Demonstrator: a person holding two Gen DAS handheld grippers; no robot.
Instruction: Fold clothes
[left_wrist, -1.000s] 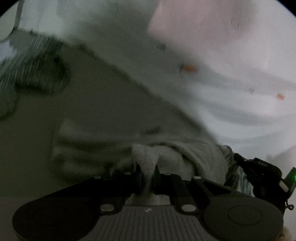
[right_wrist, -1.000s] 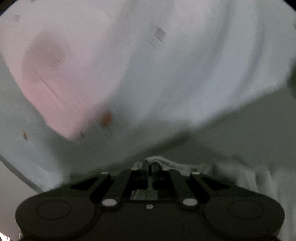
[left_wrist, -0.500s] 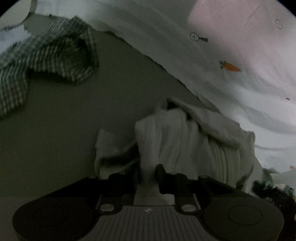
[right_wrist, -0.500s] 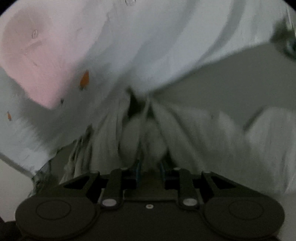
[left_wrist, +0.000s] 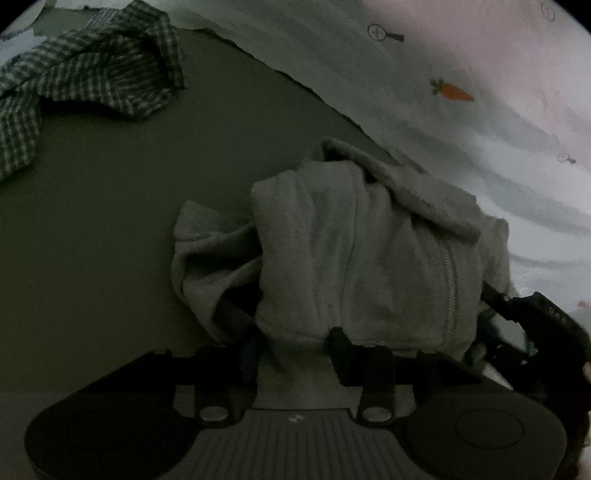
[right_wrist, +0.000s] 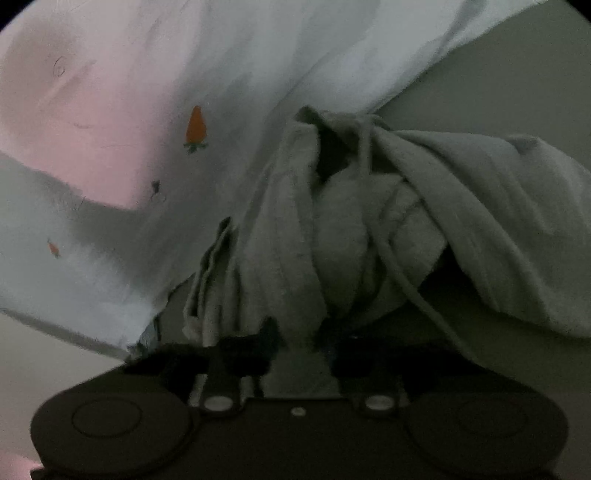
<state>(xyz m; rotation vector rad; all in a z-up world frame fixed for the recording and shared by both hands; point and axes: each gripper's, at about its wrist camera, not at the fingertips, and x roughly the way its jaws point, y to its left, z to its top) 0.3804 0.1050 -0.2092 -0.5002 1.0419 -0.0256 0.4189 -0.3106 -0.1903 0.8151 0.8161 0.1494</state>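
Note:
A grey zip-up hoodie (left_wrist: 351, 258) lies bunched on the dull grey table (left_wrist: 92, 240), its zipper (left_wrist: 448, 288) running down the right side. My left gripper (left_wrist: 295, 332) is at its near edge, jaws apart, with a fold of fabric lying loosely between the fingers. In the right wrist view the same hoodie (right_wrist: 351, 240) is heaped up, with a drawstring (right_wrist: 399, 266) trailing across it. My right gripper (right_wrist: 301, 328) is also spread open against the cloth. The right gripper's body (left_wrist: 535, 325) shows at the hoodie's right end.
A green-and-white checked shirt (left_wrist: 92, 70) lies crumpled at the table's far left. A white and pink sheet printed with carrots (left_wrist: 461, 92) hangs along the far side, and reaches close to the hoodie in the right wrist view (right_wrist: 147, 110).
Both grippers were pinched tight on thin folds of the hoodie and moving fast. Now their jaws have spread apart and the hoodie rests in a heap on the table.

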